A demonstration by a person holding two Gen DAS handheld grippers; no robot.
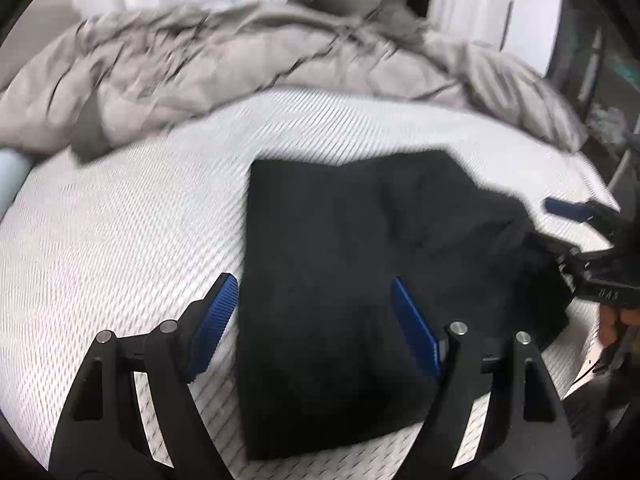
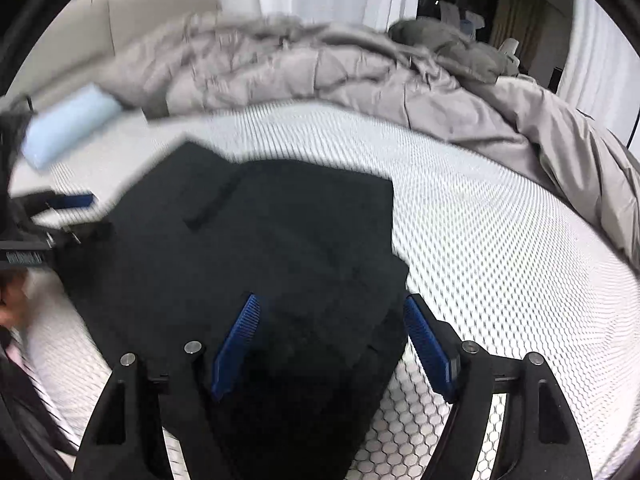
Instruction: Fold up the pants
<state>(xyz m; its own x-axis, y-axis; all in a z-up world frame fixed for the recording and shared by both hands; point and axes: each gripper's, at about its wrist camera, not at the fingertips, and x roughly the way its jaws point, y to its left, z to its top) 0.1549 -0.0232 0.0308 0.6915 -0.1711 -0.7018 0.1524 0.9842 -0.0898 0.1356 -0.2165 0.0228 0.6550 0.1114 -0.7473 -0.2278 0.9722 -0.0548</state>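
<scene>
Black pants (image 1: 360, 300) lie folded on the bed (image 1: 120, 240), near its front edge. Both tongs, left (image 1: 316, 320) and right (image 2: 332, 344), gape wide over them, gripping nothing. Rumpled duvet (image 1: 240, 60) behind.

Legible text: none. White lettering is showing on the right gripper's (image 1: 568, 216) black body, and on the left gripper's (image 2: 76, 202), both blurring beyond reading.

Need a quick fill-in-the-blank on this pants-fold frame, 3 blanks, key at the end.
1. The pants are ___ in colour.
2. The left gripper and the right gripper both have their jaws ___.
3. The pads on the fingers are ___ in colour.

Missing words: black; open; blue
</scene>
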